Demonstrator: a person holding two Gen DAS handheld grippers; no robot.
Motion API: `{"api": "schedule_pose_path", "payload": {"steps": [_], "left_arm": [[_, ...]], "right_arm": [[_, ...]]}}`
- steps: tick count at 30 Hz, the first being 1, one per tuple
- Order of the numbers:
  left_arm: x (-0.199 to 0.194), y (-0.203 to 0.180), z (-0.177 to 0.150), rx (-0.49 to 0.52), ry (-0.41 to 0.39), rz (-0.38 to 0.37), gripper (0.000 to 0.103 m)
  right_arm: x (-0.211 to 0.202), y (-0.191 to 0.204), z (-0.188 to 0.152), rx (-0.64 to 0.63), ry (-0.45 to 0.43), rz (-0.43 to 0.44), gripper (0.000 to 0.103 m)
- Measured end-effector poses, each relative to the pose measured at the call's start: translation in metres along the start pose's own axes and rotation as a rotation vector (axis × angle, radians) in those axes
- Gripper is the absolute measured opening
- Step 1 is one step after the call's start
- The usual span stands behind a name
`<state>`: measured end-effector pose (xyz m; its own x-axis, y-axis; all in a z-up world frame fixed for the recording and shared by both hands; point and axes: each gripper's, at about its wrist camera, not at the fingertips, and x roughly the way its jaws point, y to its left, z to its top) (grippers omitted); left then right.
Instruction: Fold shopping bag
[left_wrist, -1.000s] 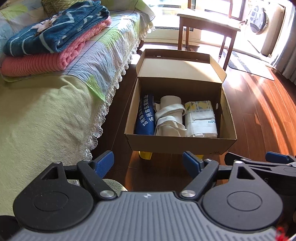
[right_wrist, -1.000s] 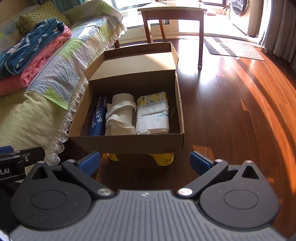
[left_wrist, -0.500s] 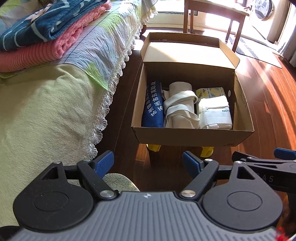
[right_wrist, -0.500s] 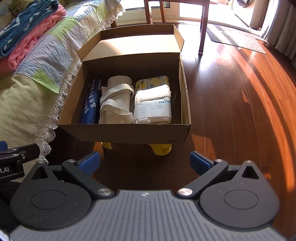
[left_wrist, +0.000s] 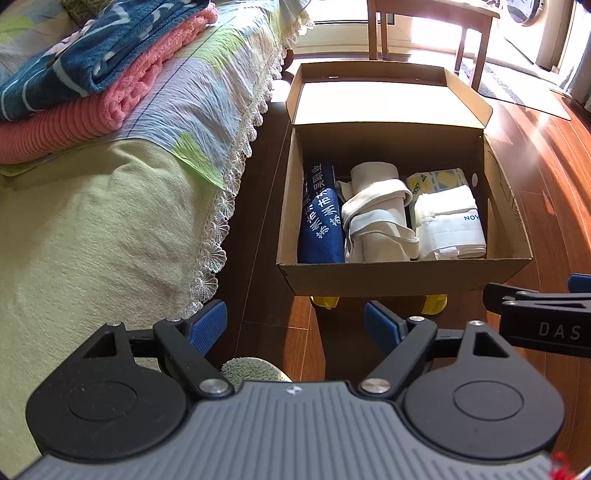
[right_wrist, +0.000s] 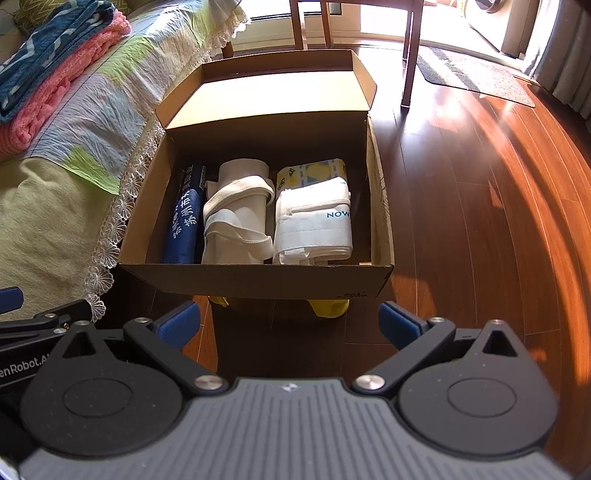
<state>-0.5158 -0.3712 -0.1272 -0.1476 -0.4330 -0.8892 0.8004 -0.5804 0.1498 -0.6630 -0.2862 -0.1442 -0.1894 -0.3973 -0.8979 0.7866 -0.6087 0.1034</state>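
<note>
An open cardboard box (left_wrist: 402, 275) (right_wrist: 255, 280) stands on a yellow stool beside the bed. Three folded bags lie side by side in it: a blue one with white characters (left_wrist: 320, 225) (right_wrist: 185, 229), a rolled cream one with straps (left_wrist: 376, 221) (right_wrist: 238, 218), and a white one over a yellow-patterned bag (left_wrist: 448, 225) (right_wrist: 314, 221). My left gripper (left_wrist: 295, 325) hangs open in front of the box, nothing between its blue pads. My right gripper (right_wrist: 290, 323) is also open and empty, just short of the box's front wall.
A bed (left_wrist: 92, 221) with a green cover and lace edge runs along the left, with folded pink and blue blankets (left_wrist: 92, 77) on it. A wooden table (left_wrist: 424, 22) stands behind the box. Wood floor (right_wrist: 480, 221) stretches to the right, with a mat (right_wrist: 472, 70) farther back.
Both grippers have come closer to the box and tipped downward, so the box looms larger and its contents show more from above. Both stayed open.
</note>
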Motion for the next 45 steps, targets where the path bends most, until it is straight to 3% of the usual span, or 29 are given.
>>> {"api": "schedule_pose_path", "payload": {"steps": [9, 22, 45], "left_arm": [[0.019, 0.010, 0.008, -0.040, 0.048, -0.049, 0.083], [0.033, 0.004, 0.025, -0.010, 0.042, -0.054, 0.083], [0.010, 0.001, 0.024, -0.006, -0.004, -0.068, 0.083]], "right_arm": [[0.004, 0.003, 0.008, -0.008, -0.009, -0.013, 0.102], [0.012, 0.007, 0.022, 0.002, -0.008, -0.029, 0.102], [-0.001, 0.007, 0.018, -0.002, -0.043, -0.051, 0.102]]}}
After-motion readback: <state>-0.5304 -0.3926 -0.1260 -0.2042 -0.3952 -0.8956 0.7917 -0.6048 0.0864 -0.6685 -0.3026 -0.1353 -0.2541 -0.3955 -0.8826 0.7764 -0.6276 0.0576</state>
